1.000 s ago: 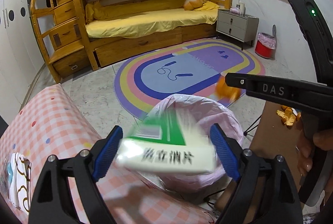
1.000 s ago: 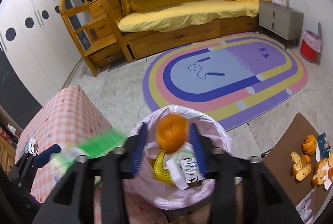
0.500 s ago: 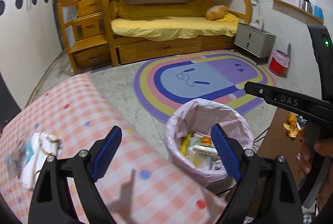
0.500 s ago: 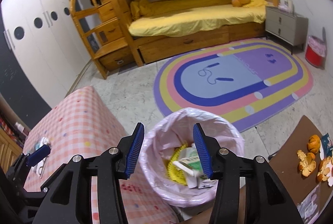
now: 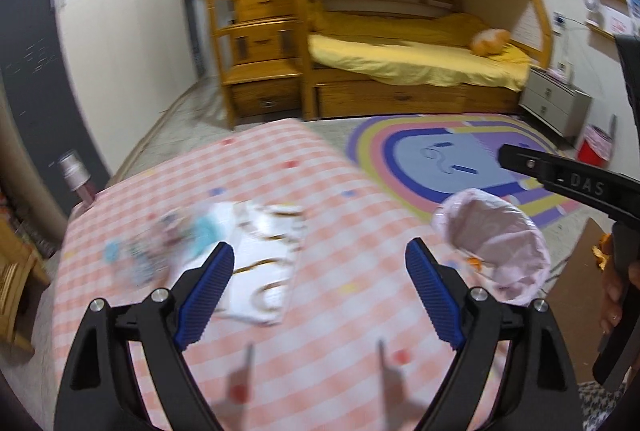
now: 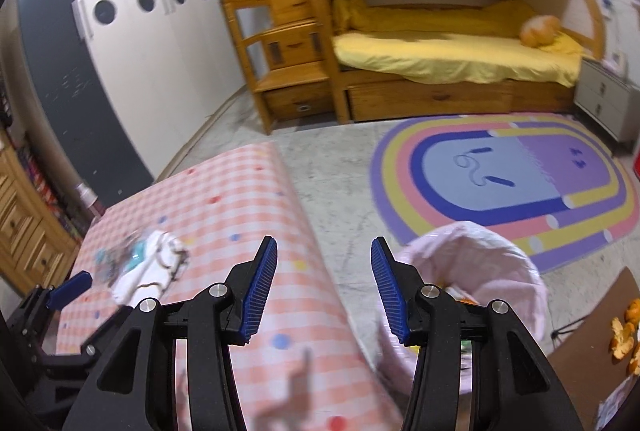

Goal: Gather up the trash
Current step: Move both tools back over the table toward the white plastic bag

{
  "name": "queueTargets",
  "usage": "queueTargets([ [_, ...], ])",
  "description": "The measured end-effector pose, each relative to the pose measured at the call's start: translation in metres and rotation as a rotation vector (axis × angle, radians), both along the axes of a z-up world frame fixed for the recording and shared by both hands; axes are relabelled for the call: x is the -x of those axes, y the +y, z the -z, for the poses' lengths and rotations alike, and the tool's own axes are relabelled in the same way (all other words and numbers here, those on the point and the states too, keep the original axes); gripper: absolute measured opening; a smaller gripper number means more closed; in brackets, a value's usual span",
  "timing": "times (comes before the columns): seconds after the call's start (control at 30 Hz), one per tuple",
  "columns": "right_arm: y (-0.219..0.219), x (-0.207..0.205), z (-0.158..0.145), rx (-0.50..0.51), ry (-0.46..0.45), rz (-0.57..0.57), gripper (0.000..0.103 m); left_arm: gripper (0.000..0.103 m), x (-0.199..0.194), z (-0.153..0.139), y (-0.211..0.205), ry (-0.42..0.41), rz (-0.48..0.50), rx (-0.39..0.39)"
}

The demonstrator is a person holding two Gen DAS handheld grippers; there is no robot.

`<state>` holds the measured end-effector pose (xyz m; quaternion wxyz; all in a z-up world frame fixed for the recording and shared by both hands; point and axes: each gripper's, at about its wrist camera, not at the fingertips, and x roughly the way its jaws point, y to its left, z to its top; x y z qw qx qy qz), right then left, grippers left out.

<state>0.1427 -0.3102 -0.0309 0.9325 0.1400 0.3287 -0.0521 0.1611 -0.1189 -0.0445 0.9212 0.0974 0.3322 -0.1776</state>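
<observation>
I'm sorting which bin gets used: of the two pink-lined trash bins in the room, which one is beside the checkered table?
The large pink-lined bin, right at the checkered table's edge near both hand-held grippers. The other, a small red bin, stands far off by the grey nightstand.

The desk [image 5: 320, 271] has a pink checked cover with coloured dots. On it lies a white wrapper with gold lines [image 5: 264, 271], and just beside it some blurred bluish scraps [image 5: 160, 247]. A pink-lined trash bin [image 5: 496, 243] stands on the grey floor [image 6: 332, 175] beside the desk, near a rainbow rug [image 6: 520, 183]

Right gripper [image 6: 324, 287] (fingers spread, empty) hangs between checked table [image 6: 224, 215] and pink-lined bin [image 6: 500, 251].
</observation>
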Motion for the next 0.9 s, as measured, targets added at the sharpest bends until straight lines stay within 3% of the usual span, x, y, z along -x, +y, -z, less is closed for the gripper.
queueTargets([
  [0.47,0.111,-0.038,0.009,0.066,0.077,-0.24,0.056,0.086,-0.023,0.001,0.148,0.004,-0.333,-0.046],
  [0.9,0.174,-0.072,0.034,0.111,0.199,-0.356,0.056,0.086,-0.036,0.006,0.189,0.049,-0.397,-0.021],
])
